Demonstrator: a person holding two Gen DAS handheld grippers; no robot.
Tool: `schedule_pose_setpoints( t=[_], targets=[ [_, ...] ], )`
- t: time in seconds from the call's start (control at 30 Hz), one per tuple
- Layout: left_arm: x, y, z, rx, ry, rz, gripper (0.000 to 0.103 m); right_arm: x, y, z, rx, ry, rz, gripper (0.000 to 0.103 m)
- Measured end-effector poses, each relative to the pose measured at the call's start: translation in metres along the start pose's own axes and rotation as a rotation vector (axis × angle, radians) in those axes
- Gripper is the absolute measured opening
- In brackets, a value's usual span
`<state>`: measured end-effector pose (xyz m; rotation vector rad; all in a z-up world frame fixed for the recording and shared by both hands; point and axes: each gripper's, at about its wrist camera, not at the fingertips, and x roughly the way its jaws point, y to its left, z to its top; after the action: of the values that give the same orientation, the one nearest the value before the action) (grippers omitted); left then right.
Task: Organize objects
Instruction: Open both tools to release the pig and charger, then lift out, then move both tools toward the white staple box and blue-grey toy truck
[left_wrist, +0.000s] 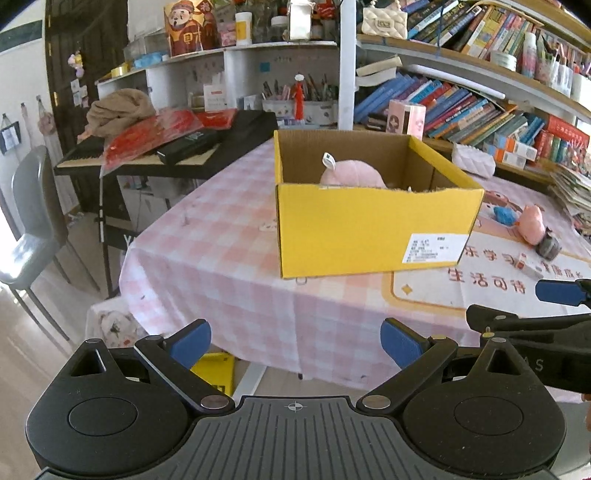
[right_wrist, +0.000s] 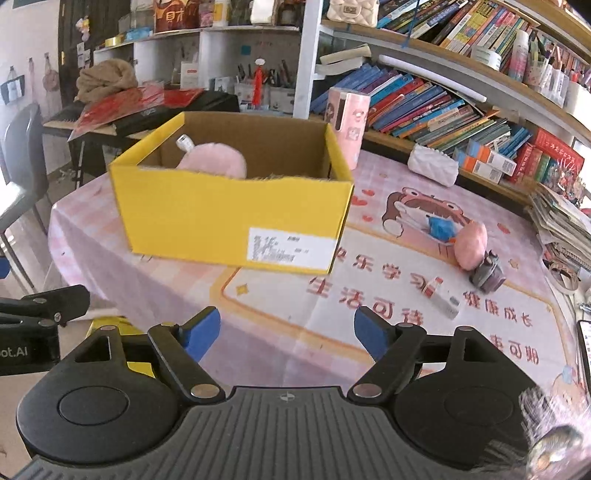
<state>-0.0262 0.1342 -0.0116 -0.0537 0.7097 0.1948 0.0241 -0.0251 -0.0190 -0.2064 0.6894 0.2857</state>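
Note:
A yellow cardboard box (left_wrist: 354, 229) (right_wrist: 207, 218) stands open on the table with a pink plush toy (left_wrist: 351, 175) (right_wrist: 218, 160) inside. To its right on the printed mat lie a small pink and blue plush (right_wrist: 467, 242) (left_wrist: 528, 221), a small grey roll (right_wrist: 487, 275) (left_wrist: 548, 245) and a white tube with a red end (right_wrist: 441, 297) (left_wrist: 530, 267). My left gripper (left_wrist: 295, 343) is open and empty, short of the table's near edge. My right gripper (right_wrist: 286, 332) is open and empty over the mat's near part.
A pink checked cloth (left_wrist: 207, 251) covers the table. Bookshelves (right_wrist: 443, 103) run behind it, with a white pouch (right_wrist: 432, 166) and a pink carton (right_wrist: 347, 122) near the box. A keyboard with red packets (left_wrist: 166, 144) and a grey chair (left_wrist: 33, 221) stand left. Stacked papers (right_wrist: 561, 221) lie far right.

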Motion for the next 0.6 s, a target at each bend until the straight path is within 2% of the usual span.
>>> schedule_pose_setpoints(
  t=[0.33,0.6],
  targets=[
    [-0.005,-0.007,-0.012,0.039,0.032,-0.046,0.100,-0.017,0.003,-0.020,0.011,0.020,-0.025,0.083],
    [-0.004,-0.027,-0.016,0.082,0.040,-0.114,0.100,-0.026,-0.015,-0.033,0.049,0.044,-0.087,0.084]
  ],
)
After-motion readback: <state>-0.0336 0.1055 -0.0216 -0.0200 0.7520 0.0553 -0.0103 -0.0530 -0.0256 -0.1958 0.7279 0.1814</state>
